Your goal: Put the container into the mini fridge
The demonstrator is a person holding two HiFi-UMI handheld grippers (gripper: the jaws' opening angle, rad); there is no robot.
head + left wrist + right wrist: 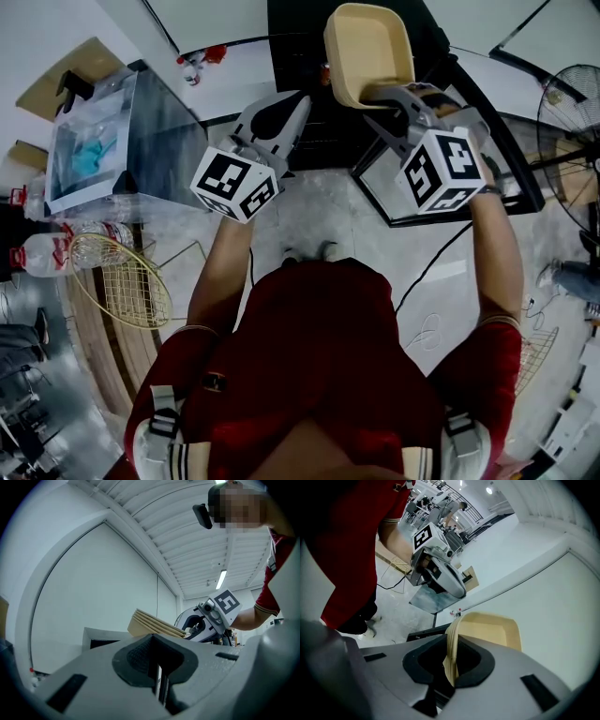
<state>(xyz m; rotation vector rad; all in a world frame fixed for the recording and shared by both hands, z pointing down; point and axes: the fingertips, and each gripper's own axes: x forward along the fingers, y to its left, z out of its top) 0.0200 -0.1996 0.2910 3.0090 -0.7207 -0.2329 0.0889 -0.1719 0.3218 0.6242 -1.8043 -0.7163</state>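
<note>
Closest to you, your red shirt [319,356] fills the bottom of the head view. Your left forearm [220,272] and right forearm [497,253] reach forward over the pale floor [319,211].

Your left hand-held gripper [298,101] has its jaws together with nothing between them. The left gripper view shows only a thin slit between the pads. It hangs just beside the other gripper and is clear of the load.

Your right hand-held gripper [377,94] is clamped on the near rim of the container [366,42]. In the right gripper view the pads pinch the beige wall edge-on. The container is a shallow beige tray with rounded corners, and it is empty. You are holding it in the air with its open side turned towards your head camera, and it touches nothing but the right jaws.

Behind and below the container in the head view stands a dark cabinet [305,56], which looks to be the mini fridge. I cannot tell how far the container is from its front.

A black-framed panel [520,169] lies low on the right, partly hidden by your right marker cube [442,169]. Further to the left are a clear box [89,155] with something blue inside, bottles [42,255] with red caps and a wire basket [122,281]. At the far right edge is a fan [570,112].
</note>
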